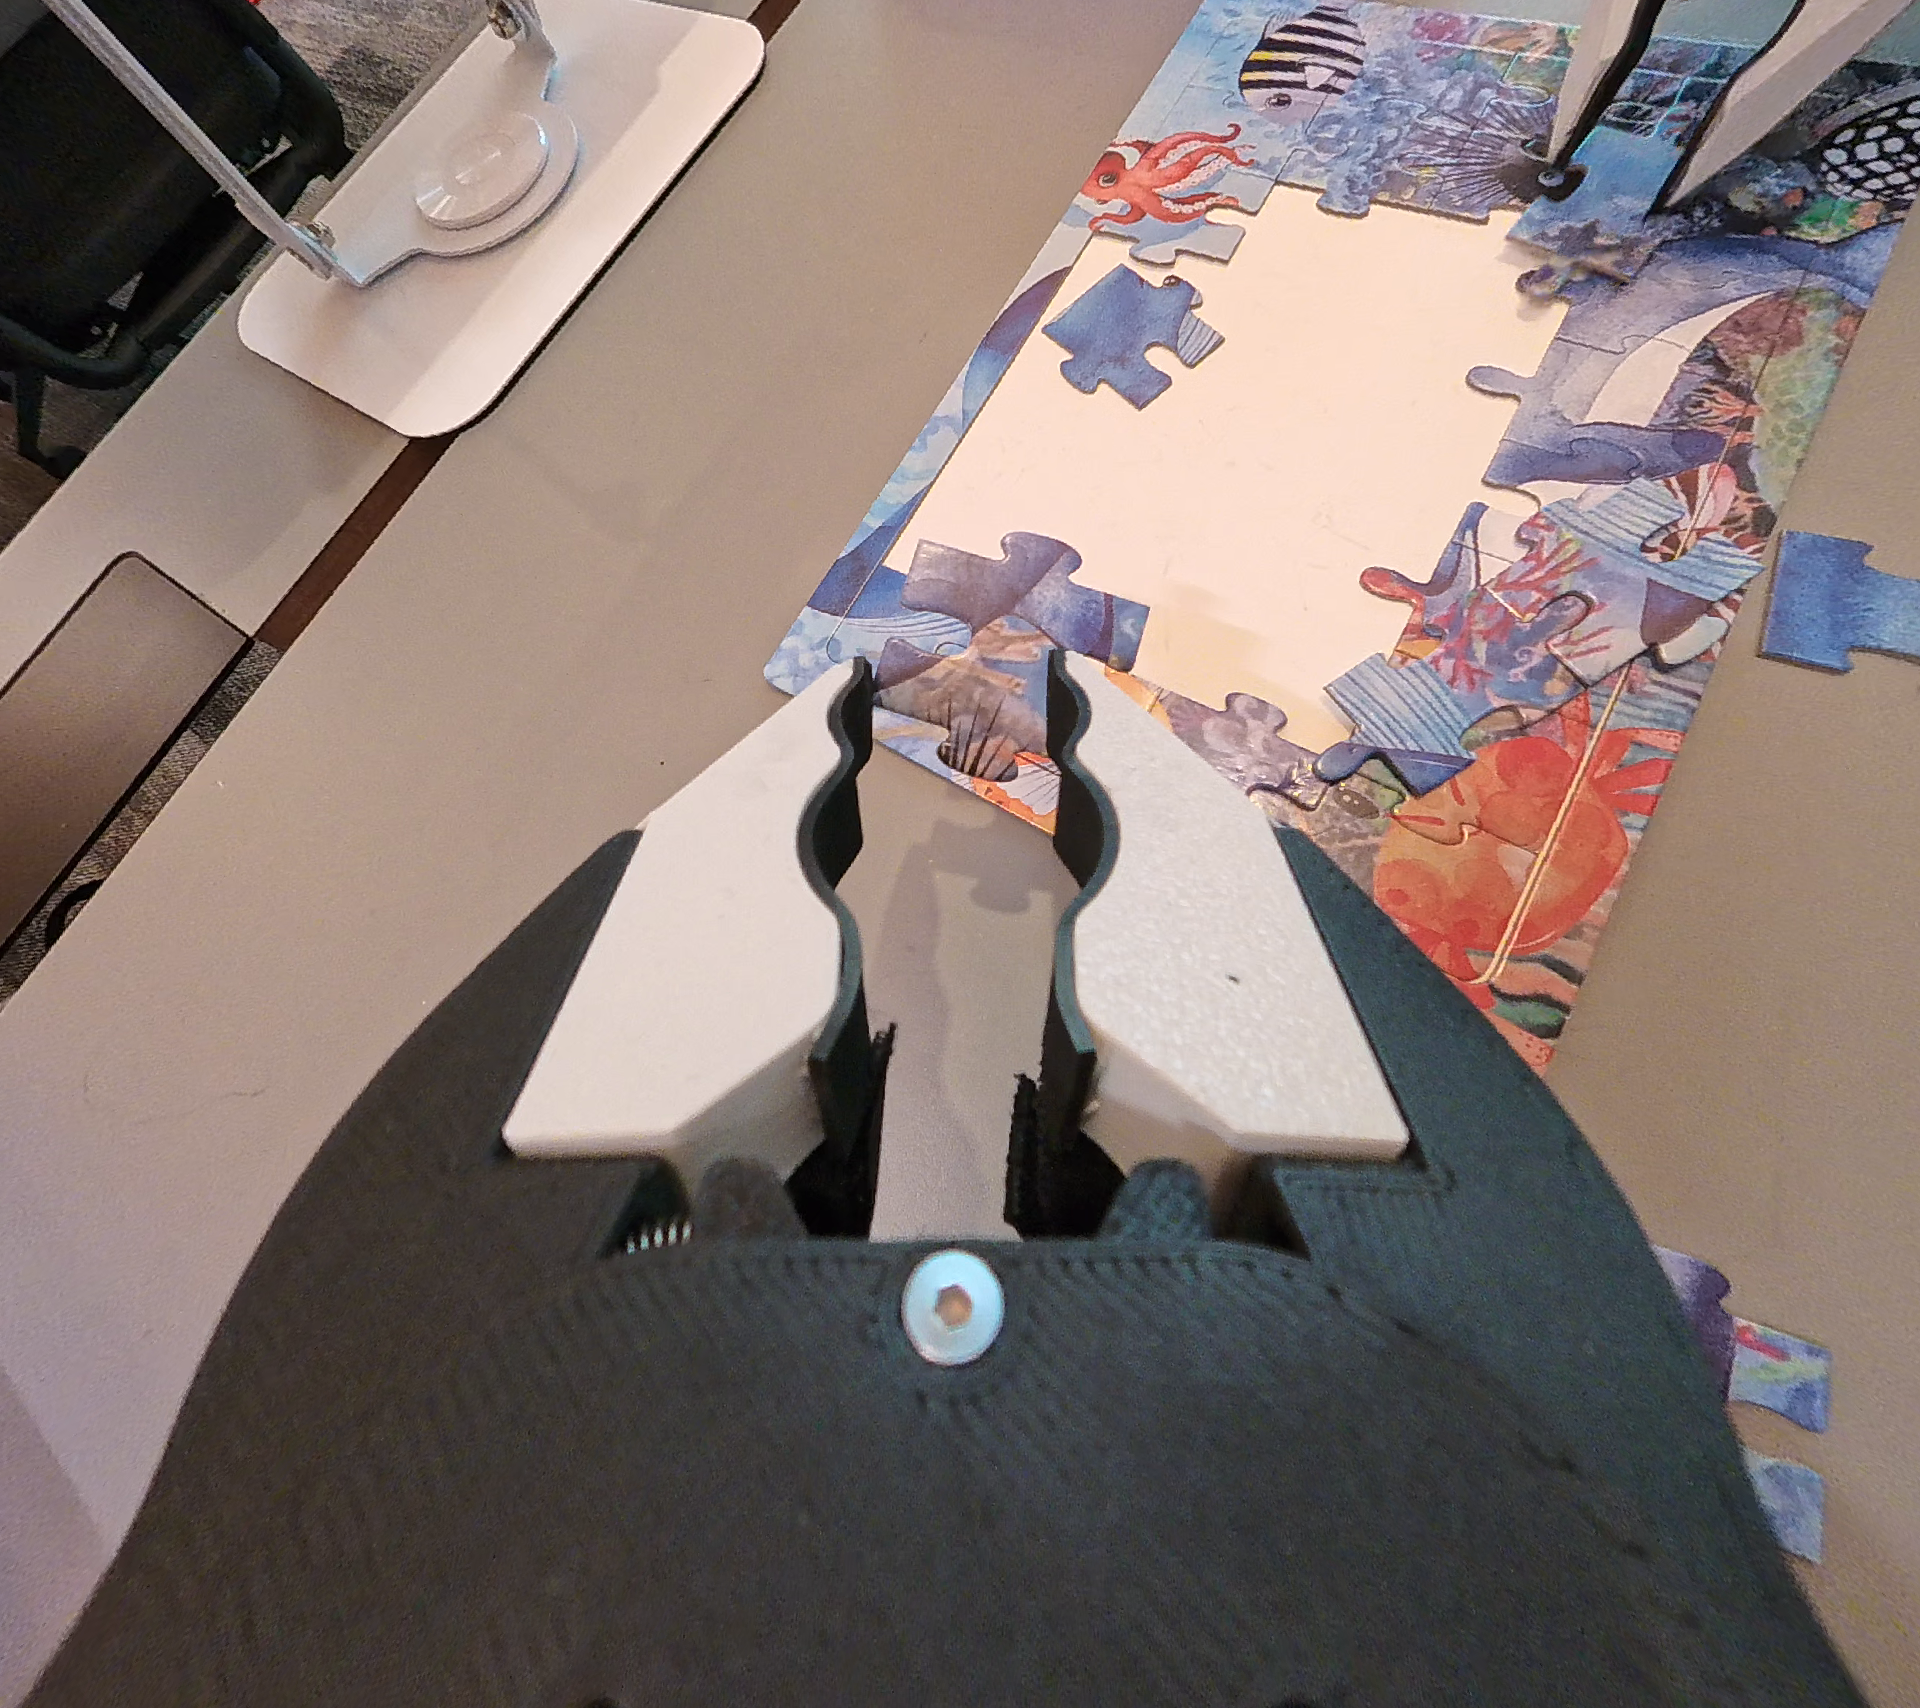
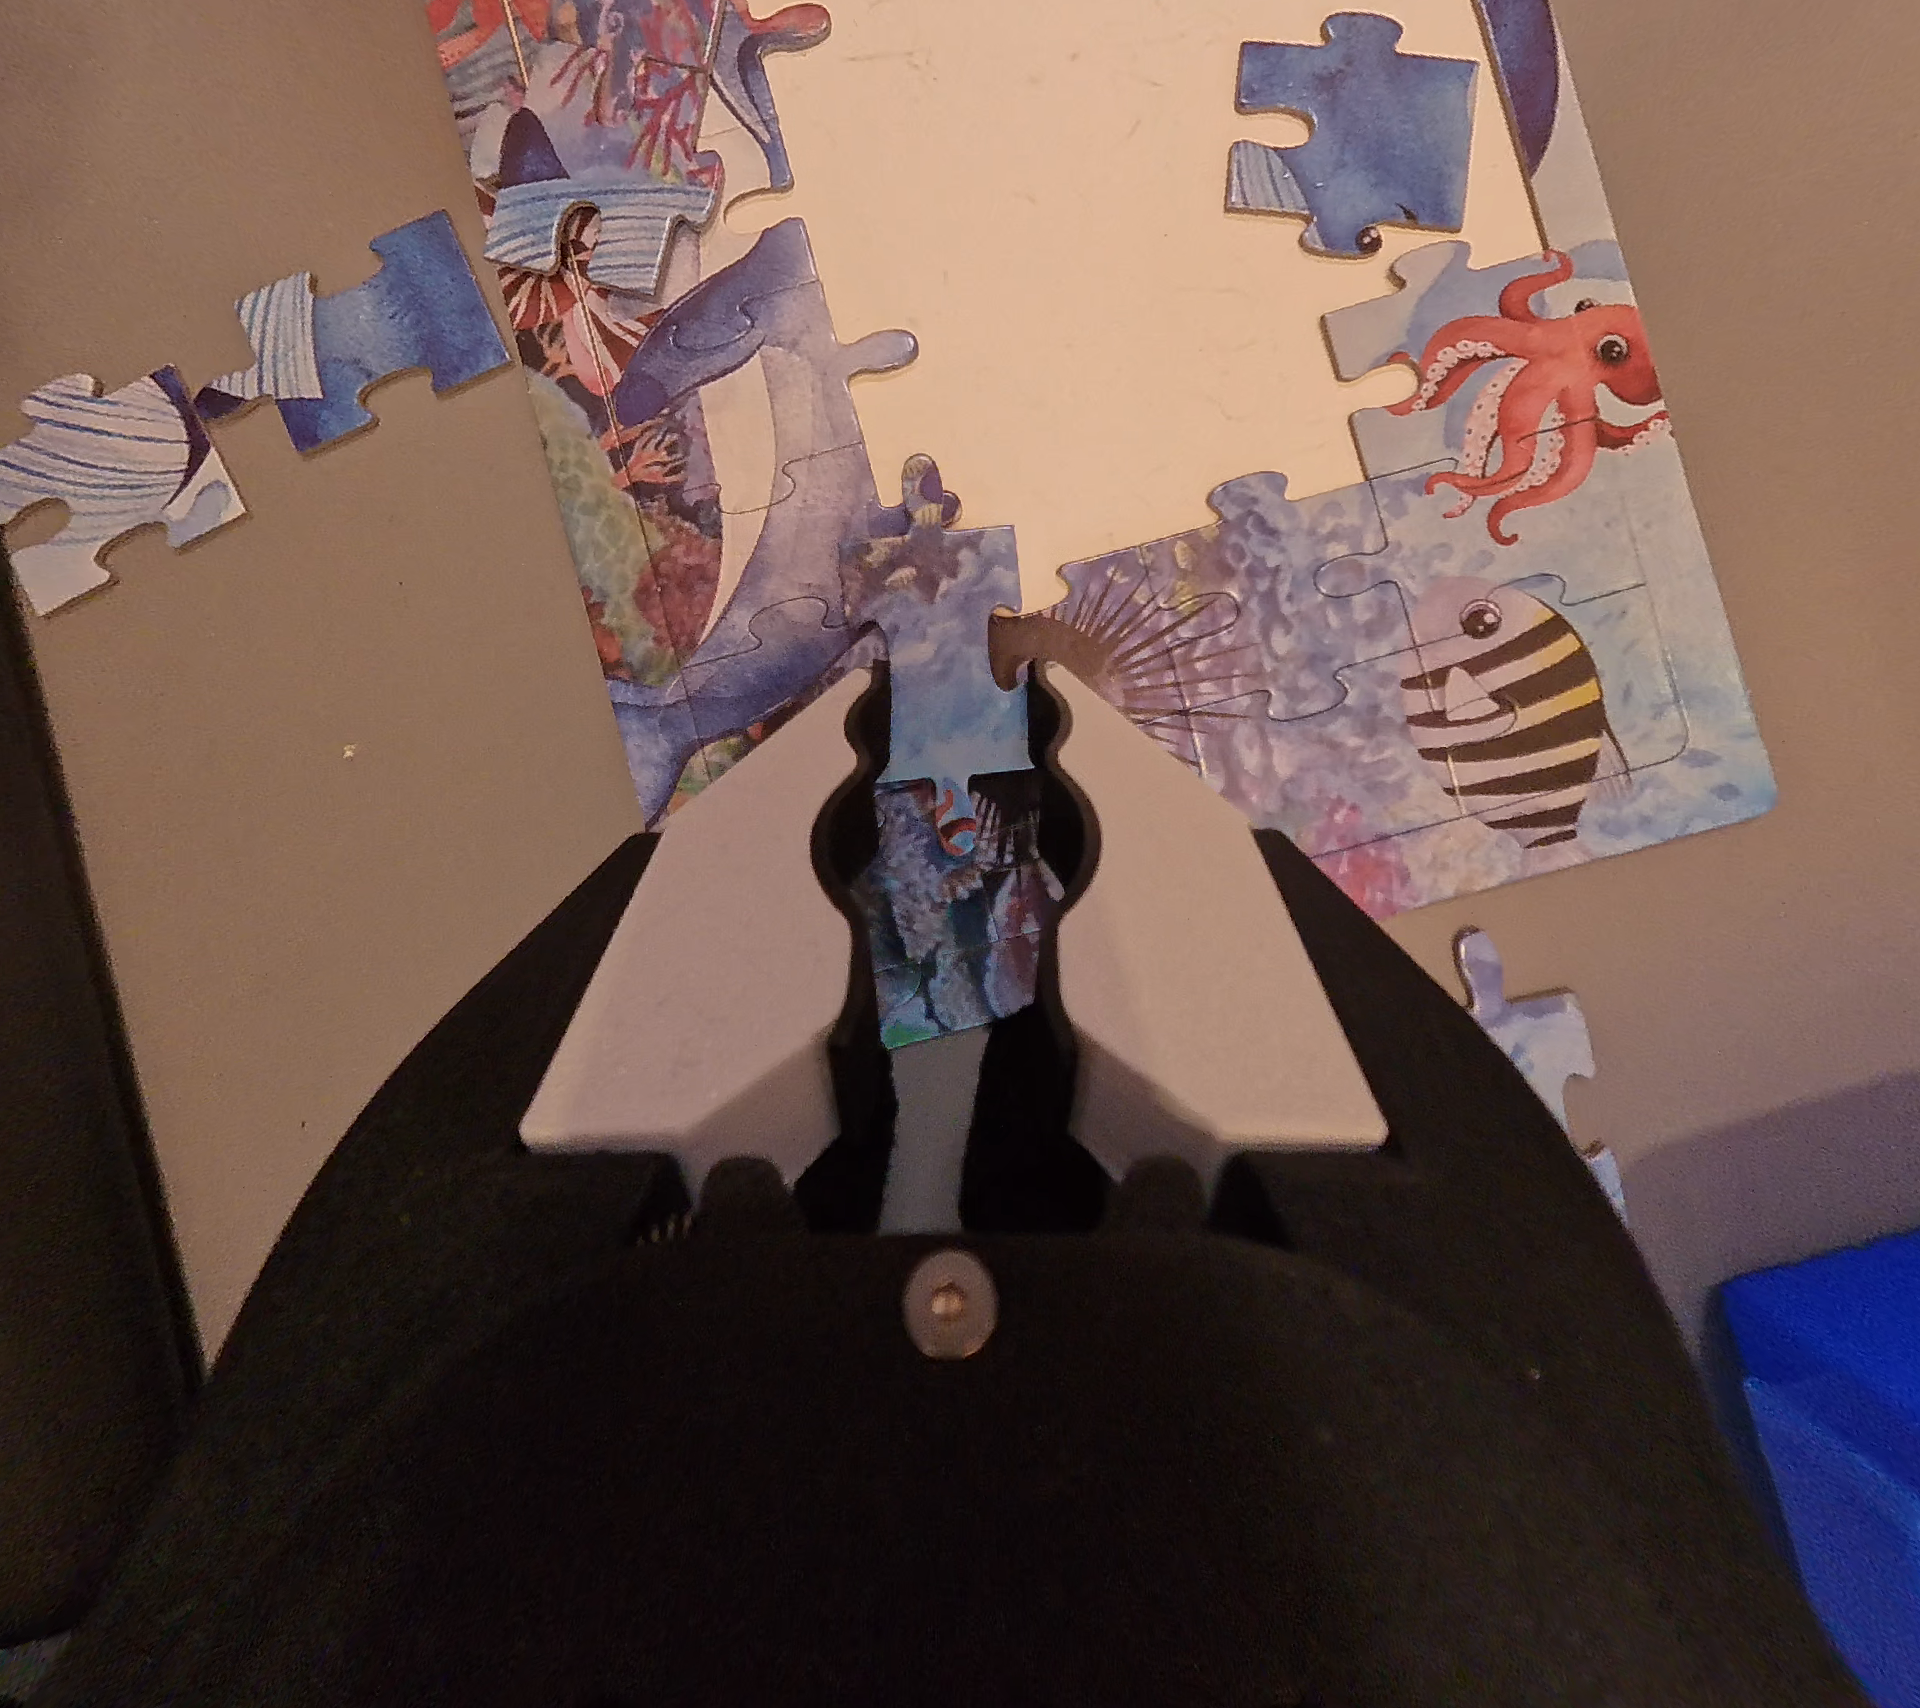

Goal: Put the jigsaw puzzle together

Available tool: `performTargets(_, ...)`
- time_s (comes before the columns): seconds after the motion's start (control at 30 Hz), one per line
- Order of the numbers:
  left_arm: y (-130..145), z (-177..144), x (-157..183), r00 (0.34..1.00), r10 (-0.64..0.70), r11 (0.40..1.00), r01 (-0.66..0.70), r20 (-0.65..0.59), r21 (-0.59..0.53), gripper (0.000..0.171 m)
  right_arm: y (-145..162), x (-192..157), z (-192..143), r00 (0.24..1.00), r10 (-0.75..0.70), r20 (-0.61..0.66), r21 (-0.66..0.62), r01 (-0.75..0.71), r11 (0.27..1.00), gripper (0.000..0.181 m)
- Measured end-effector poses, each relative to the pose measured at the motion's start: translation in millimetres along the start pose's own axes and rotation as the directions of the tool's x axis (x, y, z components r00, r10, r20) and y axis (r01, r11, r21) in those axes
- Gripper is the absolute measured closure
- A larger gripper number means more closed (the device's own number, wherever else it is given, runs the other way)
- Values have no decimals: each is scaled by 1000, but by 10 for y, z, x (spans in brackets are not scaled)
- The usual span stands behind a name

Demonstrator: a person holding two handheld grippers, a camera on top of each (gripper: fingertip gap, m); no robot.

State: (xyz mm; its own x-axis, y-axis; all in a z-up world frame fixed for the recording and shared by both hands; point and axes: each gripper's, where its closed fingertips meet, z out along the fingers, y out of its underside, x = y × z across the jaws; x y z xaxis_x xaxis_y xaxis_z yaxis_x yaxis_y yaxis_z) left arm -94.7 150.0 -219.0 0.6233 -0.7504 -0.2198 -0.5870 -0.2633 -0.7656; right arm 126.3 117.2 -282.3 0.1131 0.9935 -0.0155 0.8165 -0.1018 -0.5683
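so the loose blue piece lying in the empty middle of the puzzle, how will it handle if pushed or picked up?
The loose blue piece looks like thin flat card: probably light and fairly stiff. Pushed, it likely slides on the smooth cream tray rather than tipping. Lying flush, it gives the fingers little edge, so pinching may be fiddly.

Two wrist cameras, opposite ends of the puzzle (image 1: 1299, 432)
Left looks along it from low; right looks steeply down, close; both share its bare middle.

Grey table (image 1: 644, 515); white lamp base (image 1: 499, 204); black chair (image 1: 125, 131).
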Motion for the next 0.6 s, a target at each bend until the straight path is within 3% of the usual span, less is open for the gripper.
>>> performTargets(0.6, 144, 41, 103, 997, 27, 998, -31, -66, -51, 140, 23, 19, -109, 1000, 7, 8, 29, -7, 1000, 157)
